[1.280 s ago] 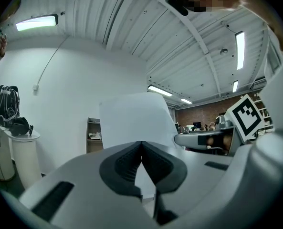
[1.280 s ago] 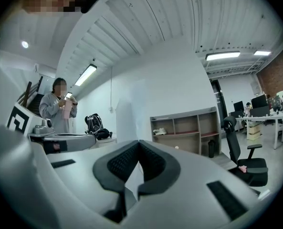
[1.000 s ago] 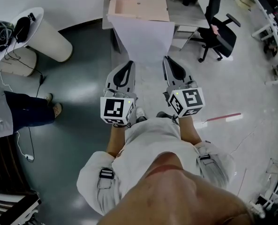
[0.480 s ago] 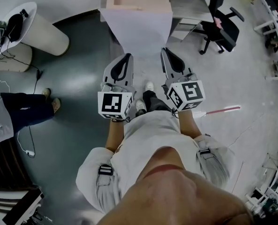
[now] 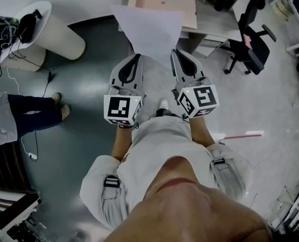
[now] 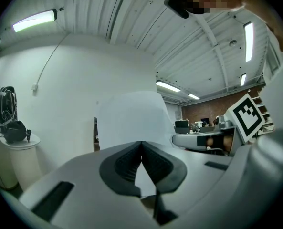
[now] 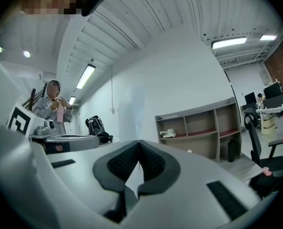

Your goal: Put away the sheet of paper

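Observation:
A white sheet of paper (image 5: 149,32) hangs out level in front of me, over the floor and just short of a desk. Its near edge is pinched at both corners. My left gripper (image 5: 137,58) is shut on the near left corner, and my right gripper (image 5: 175,52) is shut on the near right corner. In the left gripper view the sheet (image 6: 131,120) rises straight out of the closed left gripper (image 6: 141,144). The right gripper (image 7: 139,144) shows its pads pressed together, with the sheet (image 7: 131,109) only a faint pale band beyond them.
A desk (image 5: 215,21) with a flat tan cardboard box (image 5: 164,5) stands ahead. A black office chair (image 5: 252,47) is at the right. A round white stand (image 5: 43,32) with headphones and cables is at the left, and a person's legs (image 5: 31,115) nearby. A wooden shelf unit (image 7: 198,128) lines the wall.
Both grippers have carried the sheet across the floor, still side by side. The desk, box and chair have shifted right in the head view, and the sheet now slants a little to the left.

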The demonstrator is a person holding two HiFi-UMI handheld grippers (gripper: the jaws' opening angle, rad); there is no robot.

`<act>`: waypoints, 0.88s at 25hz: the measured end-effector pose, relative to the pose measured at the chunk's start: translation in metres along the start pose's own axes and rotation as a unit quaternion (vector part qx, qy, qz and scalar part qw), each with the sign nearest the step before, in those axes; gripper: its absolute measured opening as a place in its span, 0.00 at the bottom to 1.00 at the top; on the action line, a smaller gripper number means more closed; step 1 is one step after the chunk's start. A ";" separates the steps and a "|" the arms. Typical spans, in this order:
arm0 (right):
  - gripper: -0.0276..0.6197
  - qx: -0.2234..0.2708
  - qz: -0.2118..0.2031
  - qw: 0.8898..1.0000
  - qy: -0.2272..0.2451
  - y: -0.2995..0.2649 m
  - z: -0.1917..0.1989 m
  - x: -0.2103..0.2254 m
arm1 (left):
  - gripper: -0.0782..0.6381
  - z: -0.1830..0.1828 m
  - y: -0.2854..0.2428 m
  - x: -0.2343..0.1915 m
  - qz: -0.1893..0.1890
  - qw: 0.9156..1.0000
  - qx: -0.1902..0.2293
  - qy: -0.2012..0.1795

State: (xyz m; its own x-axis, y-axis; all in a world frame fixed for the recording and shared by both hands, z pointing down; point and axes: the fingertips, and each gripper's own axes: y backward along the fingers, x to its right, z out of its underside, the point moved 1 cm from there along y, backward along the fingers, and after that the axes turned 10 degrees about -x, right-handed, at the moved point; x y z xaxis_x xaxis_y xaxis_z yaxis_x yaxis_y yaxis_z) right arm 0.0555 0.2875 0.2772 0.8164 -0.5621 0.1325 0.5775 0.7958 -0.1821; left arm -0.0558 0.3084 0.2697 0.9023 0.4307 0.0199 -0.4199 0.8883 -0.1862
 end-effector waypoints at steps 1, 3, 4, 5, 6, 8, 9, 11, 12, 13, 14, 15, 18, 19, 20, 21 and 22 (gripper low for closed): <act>0.07 0.003 -0.004 1.000 0.000 -0.005 -0.004 0.005 | 0.14 -0.003 -0.006 -0.001 -0.005 1.000 0.001 -0.001; 0.07 0.008 -0.012 1.000 -0.001 -0.012 -0.011 0.017 | 0.14 -0.009 -0.018 -0.003 -0.014 1.000 0.000 -0.003; 0.07 0.011 -0.016 1.000 -0.002 -0.014 -0.015 0.022 | 0.14 -0.011 -0.024 -0.003 -0.018 1.000 0.000 -0.003; 0.07 0.014 -0.019 1.000 -0.003 -0.017 -0.017 0.028 | 0.14 -0.013 -0.029 -0.002 -0.022 1.000 -0.001 -0.004; 0.07 0.016 -0.022 1.000 -0.004 -0.020 -0.018 0.033 | 0.14 -0.014 -0.034 -0.002 -0.025 1.000 -0.002 -0.005; 0.07 0.017 -0.026 0.999 -0.009 -0.026 -0.018 0.042 | 0.14 -0.014 -0.042 -0.003 -0.031 1.000 -0.003 -0.006; 0.07 0.016 -0.028 0.999 -0.012 -0.028 -0.017 0.045 | 0.14 -0.013 -0.045 -0.003 -0.033 0.999 -0.006 -0.006; 0.07 0.012 -0.032 0.999 -0.017 -0.033 -0.015 0.052 | 0.14 -0.011 -0.052 -0.004 -0.037 0.999 -0.012 -0.004; 0.07 0.012 -0.033 0.999 -0.019 -0.035 -0.015 0.055 | 0.14 -0.011 -0.056 -0.004 -0.038 0.999 -0.014 -0.004; 0.07 0.012 -0.034 0.999 -0.021 -0.036 -0.016 0.059 | 0.14 -0.012 -0.060 -0.003 -0.038 0.999 -0.016 -0.004; 0.07 0.013 -0.034 0.999 -0.021 -0.037 -0.017 0.062 | 0.14 -0.013 -0.064 -0.003 -0.039 0.999 -0.017 -0.006; 0.07 0.015 -0.034 0.999 -0.022 -0.038 -0.018 0.065 | 0.14 -0.015 -0.067 -0.003 -0.039 0.999 -0.017 -0.009; 0.07 0.015 -0.031 0.999 -0.026 -0.045 -0.021 0.073 | 0.14 -0.018 -0.078 -0.006 -0.038 0.999 -0.018 -0.013; 0.07 0.013 -0.030 0.999 -0.028 -0.049 -0.020 0.075 | 0.14 -0.017 -0.082 -0.008 -0.036 0.999 -0.020 -0.011; 0.07 0.010 -0.028 0.999 -0.030 -0.052 -0.019 0.077 | 0.14 -0.016 -0.085 -0.010 -0.035 0.999 -0.021 -0.009; 0.07 0.007 -0.027 0.999 -0.031 -0.056 -0.018 0.078 | 0.14 -0.014 -0.089 -0.012 -0.032 0.999 -0.023 -0.006; 0.07 0.005 -0.025 0.999 -0.033 -0.060 -0.017 0.080 | 0.14 -0.013 -0.093 -0.015 -0.030 0.999 -0.024 -0.003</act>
State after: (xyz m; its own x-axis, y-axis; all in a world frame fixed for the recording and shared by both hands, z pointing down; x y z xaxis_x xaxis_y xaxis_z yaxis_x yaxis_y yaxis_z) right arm 0.0863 0.1914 0.2825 0.7843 -0.5856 0.2050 0.6173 0.7695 -0.1638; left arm -0.0293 0.2168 0.2743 0.9250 0.3781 0.0385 -0.3600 0.9040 -0.2308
